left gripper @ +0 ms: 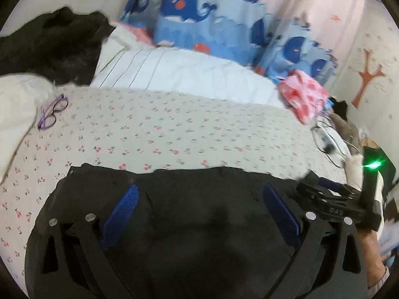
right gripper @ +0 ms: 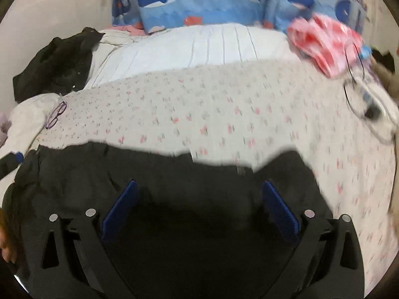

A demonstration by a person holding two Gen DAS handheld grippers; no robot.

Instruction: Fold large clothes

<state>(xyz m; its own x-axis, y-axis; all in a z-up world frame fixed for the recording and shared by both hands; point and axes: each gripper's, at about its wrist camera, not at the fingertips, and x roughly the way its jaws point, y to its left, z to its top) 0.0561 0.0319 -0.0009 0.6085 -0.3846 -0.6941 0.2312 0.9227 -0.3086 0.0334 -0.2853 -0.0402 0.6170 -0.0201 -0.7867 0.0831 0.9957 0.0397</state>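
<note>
A large black garment (left gripper: 199, 224) lies flat on the cherry-print bed sheet (left gripper: 162, 129), its far edge running across the near part of the bed. It also fills the lower part of the right wrist view (right gripper: 174, 186). My left gripper (left gripper: 199, 194) is open above the garment, blue pads (left gripper: 122, 209) spread wide, holding nothing. My right gripper (right gripper: 199, 191) is open above the garment's right part, holding nothing; it shows at the right edge of the left wrist view (left gripper: 331, 199). The views are blurred by motion.
Purple glasses (left gripper: 52, 112) lie at the left of the sheet. A black coat (left gripper: 49, 44) and a white striped duvet (left gripper: 174, 72) lie behind. A pink-red cloth (left gripper: 301, 94), a whale-print curtain (left gripper: 199, 20) and cables (left gripper: 329, 139) are at the far right.
</note>
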